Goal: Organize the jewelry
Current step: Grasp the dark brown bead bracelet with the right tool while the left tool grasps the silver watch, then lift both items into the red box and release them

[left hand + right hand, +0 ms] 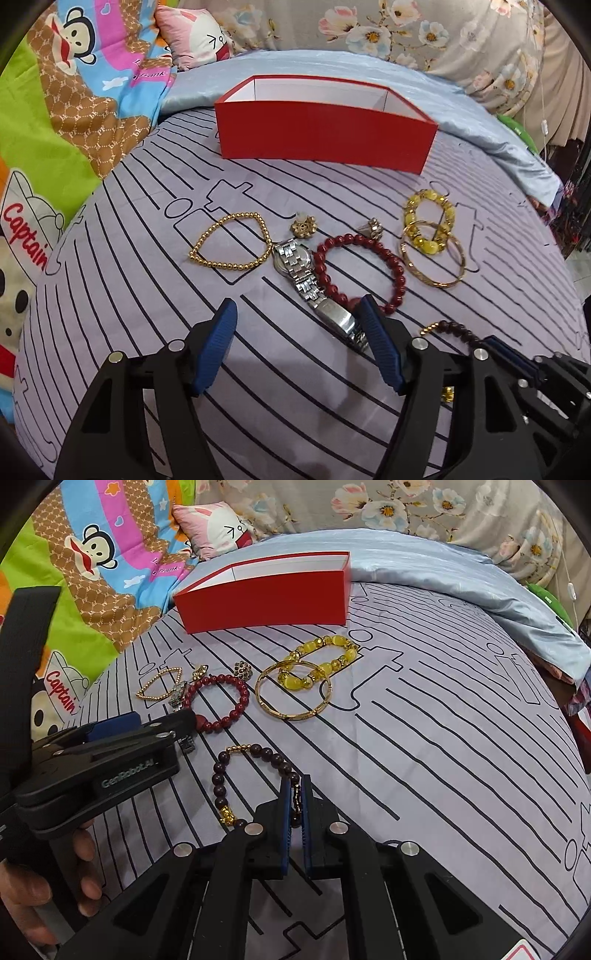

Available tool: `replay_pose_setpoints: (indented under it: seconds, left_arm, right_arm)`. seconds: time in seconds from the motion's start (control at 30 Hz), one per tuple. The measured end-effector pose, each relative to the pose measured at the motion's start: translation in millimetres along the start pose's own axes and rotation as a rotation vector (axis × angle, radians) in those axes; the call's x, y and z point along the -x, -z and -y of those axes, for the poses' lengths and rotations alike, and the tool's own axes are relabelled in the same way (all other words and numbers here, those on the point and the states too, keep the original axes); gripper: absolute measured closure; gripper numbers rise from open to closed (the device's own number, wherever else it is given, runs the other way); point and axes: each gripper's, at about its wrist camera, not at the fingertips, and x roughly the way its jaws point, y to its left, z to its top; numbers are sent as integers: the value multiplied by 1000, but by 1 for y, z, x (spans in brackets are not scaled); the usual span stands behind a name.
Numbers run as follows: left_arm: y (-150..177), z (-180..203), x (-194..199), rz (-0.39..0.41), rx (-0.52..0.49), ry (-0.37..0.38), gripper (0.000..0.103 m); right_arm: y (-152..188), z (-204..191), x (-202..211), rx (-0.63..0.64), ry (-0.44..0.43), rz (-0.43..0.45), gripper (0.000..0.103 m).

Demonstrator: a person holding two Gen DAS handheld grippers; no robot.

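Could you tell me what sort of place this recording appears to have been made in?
Most likely a bedroom at home, with the work done on a bed: the jewelry lies on a striped bedsheet, with a cartoon-print blanket, a small pink pillow and a floral quilt piled behind the red box.

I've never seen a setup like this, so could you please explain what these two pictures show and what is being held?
No robot here: a person holds a two-finger gripper in each hand, and each gripper carries a fisheye camera looking along its fingers. One picture comes from the left gripper, the other from the right gripper. In the right view you also see the left gripper from the side, with the person's hand on its handle.

On the striped bedsheet lie a gold bead bracelet, a watch, a red bracelet, a yellow bracelet, a gold bangle and two small ornaments. Behind stands an open red box.

The right gripper is shut on a dark bracelet. The left gripper is open, holding nothing.
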Motion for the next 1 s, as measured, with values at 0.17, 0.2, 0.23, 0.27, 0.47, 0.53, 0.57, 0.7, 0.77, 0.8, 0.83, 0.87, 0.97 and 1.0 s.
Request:
replay_pose_setpoints:
  seconds: [0.17, 0.2, 0.23, 0.27, 0.47, 0.53, 0.57, 0.7, 0.77, 0.8, 0.83, 0.87, 0.97, 1.0]
  left_arm:
    - [0, -16, -2, -8, 30, -23, 44]
    - [2, -18, 0, -8, 24, -28, 47]
    - [4, -21, 2, -7, 19, -33, 49]
    - [7, -24, 5, -5, 14, -33, 52]
    - [13, -35, 12, -8, 26, -18, 54]
    - [8, -35, 12, -7, 40, 2, 53]
    - [5, -33, 11, -6, 42, 14, 52]
    - [-10, -21, 1, 0, 14, 10, 51]
    - [-16, -20, -7, -9, 16, 12, 51]
    - [-18, -20, -10, -12, 18, 10, 52]
    - [-19, -20, -13, -13, 18, 8, 52]
    - [-21, -20, -15, -13, 16, 0, 54]
    - [-22, -18, -17, -7, 6, 0, 68]
    - [-22, -17, -17, -6, -1, 6, 80]
  right_arm:
    - [0, 0, 0, -2, -3, 0, 98]
    - [0, 0, 0, -2, -2, 0, 98]
    - [0, 0, 0, -2, -3, 0, 98]
    - [0, 0, 0, -3, -5, 0, 98]
    - [0, 0, 0, -4, -3, 1, 98]
    - [0, 0, 0, -2, -2, 1, 98]
    - [0, 0, 0, -2, -2, 0, 98]
    - [0, 0, 0, -1, -1, 0, 98]
    - [0, 0, 0, -2, -2, 1, 98]
    - [0, 0, 0, -3, -3, 0, 98]
    - [0, 0, -1, -3, -3, 0, 98]
    - [-1, 1, -1, -4, -5, 0, 98]
    - [-1, 1, -1, -8, -8, 0, 98]
    - [-1, 1, -1, -10, -9, 0, 98]
